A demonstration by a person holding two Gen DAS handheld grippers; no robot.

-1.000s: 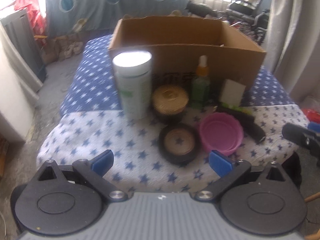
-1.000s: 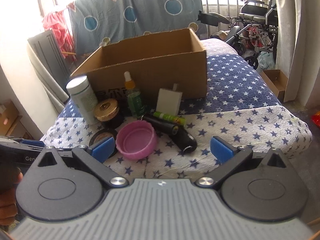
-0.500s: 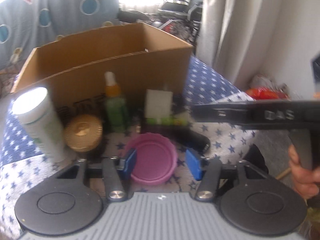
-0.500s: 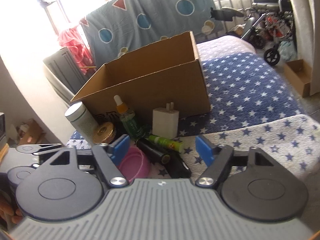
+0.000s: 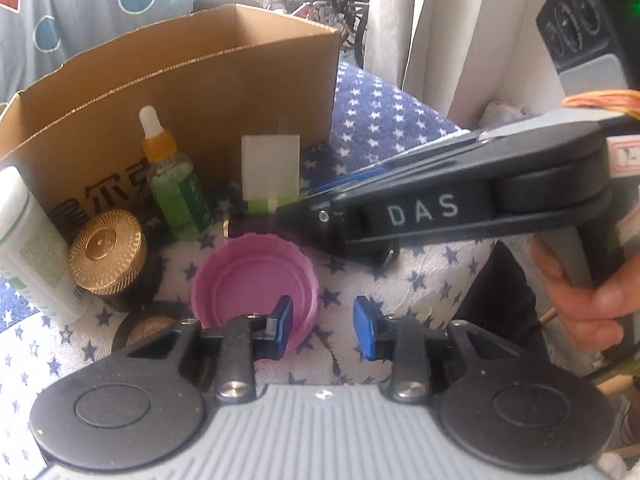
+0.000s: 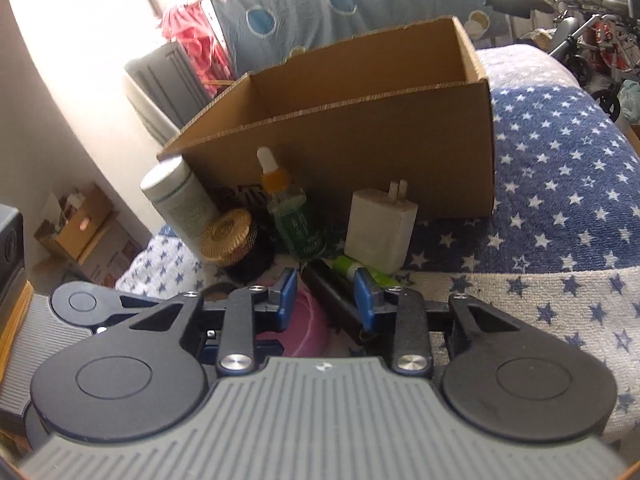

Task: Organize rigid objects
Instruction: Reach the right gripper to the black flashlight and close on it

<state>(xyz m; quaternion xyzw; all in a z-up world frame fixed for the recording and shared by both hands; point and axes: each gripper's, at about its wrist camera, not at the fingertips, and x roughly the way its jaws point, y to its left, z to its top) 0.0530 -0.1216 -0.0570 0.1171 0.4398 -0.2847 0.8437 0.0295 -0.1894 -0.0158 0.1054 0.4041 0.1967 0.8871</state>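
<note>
Nothing boxed yet: cardboard box [image 6: 360,136] looks empty, every item on the bed [image 6: 560,184] along its front wall; left claw [image 5: 323,330] and right claw [image 6: 325,300] just narrowed, gripping nothing.

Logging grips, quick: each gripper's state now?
Left gripper: open, just closing, cap rim between jaws.
Right gripper: open, just closing, black tube between jaws.

Bright window glare behind; soft motion blur; fisheye bending at edges.
</note>
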